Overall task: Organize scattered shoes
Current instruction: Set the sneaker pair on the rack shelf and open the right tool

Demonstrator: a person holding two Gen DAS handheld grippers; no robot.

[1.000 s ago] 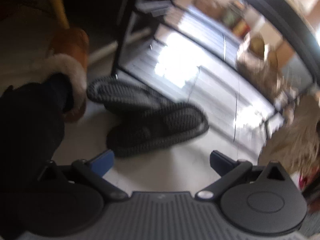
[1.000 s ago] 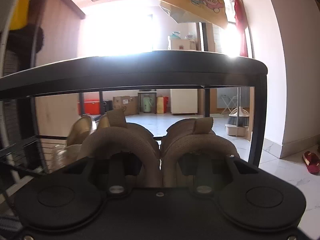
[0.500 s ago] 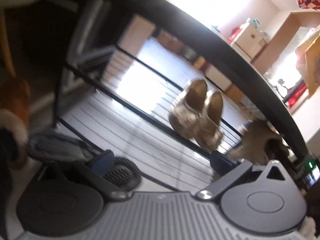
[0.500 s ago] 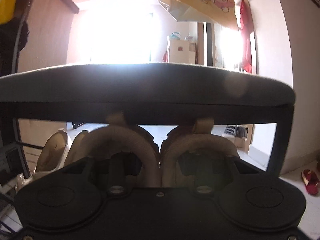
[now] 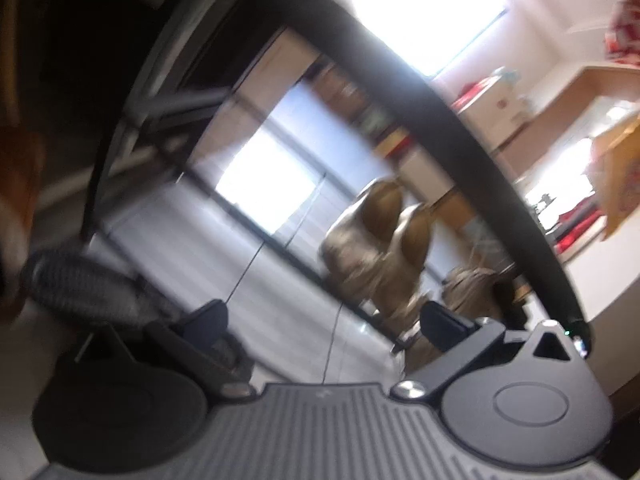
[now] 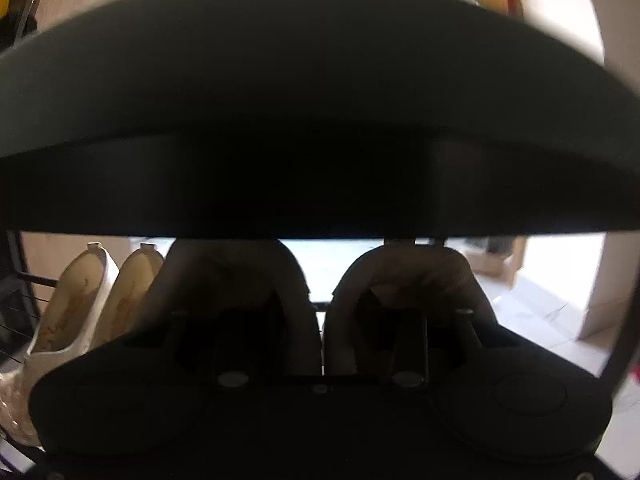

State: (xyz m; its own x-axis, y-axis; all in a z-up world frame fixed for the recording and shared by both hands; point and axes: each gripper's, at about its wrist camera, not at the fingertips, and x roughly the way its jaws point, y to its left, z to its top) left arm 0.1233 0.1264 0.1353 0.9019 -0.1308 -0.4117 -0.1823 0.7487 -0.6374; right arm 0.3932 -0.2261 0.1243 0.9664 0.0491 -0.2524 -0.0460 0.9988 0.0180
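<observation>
- Since a second ago I have carried the right gripper (image 6: 320, 312) forward, so the dark top board of the shoe rack (image 6: 320, 120) now fills the upper half of its view and the pair of tan shoes (image 6: 400, 280) sits under that board, on the shelf level.
- Its jaws are opening, one finger down inside each shoe with the two inner walls between them; I cannot see the pads in the shadow (too dark to say whether they still press).
- Just left of that pair, a pair of cream-gold flats (image 6: 84, 300) stands on the same wire shelf, side by side.
- My left gripper (image 5: 324, 316) has swung up from the floor toward the rack; it is spread wide and carries nothing.
- Near its left finger, the dark woven slippers (image 5: 88, 288) lie on the tiled floor, not yet shelved.
- Farther off in the left view, the gold flats (image 5: 372, 248) and the tan pair (image 5: 468, 292) line up on the rack.
- My reading: the tan pair is being delivered; the slippers look like the next job.
</observation>
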